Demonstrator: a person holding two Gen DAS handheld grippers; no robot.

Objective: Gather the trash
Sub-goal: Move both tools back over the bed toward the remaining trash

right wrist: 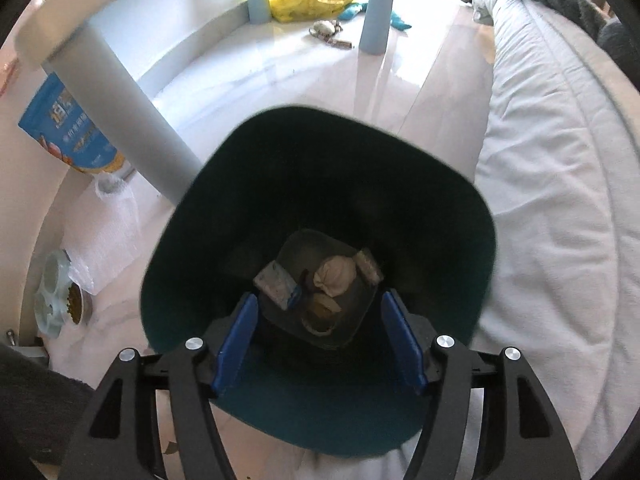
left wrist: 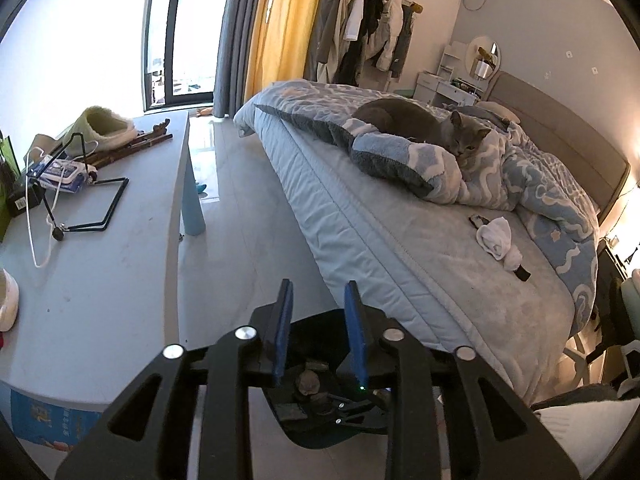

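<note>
While your right gripper (right wrist: 318,336) hangs over the dark bin (right wrist: 320,184), pointing steeply down into its mouth, its blue fingers (right wrist: 236,340) stand wide apart with nothing between them. At the bottom of the bin lie the collected pieces: a crumpled tissue ball (right wrist: 334,276), a flat grey wrapper (right wrist: 278,284) and a few smaller scraps. I judge that whatever this hand was carrying is already down there, so the right side has nothing more to do here.

Your left gripper (left wrist: 318,320) is held higher, its fingers (left wrist: 280,328) partly open and empty, looking out over the gap between the worktop (left wrist: 100,280) and the bed (left wrist: 400,240). The bin (left wrist: 316,408) shows directly beneath it.

For the next pickup, the likeliest candidate is the white crumpled wad (left wrist: 498,240) on the bed sheet, though it may be a sock, not tissue; I cannot tell. It lies ahead and to the right of your left fingers, well apart from them, with its long axis running diagonally away toward the bed's foot. A grey cat (left wrist: 420,124) rests further up the bed, clear of that path. Your right hand, being on the bed side of the bin, seems the nearer one for that reach.
</note>
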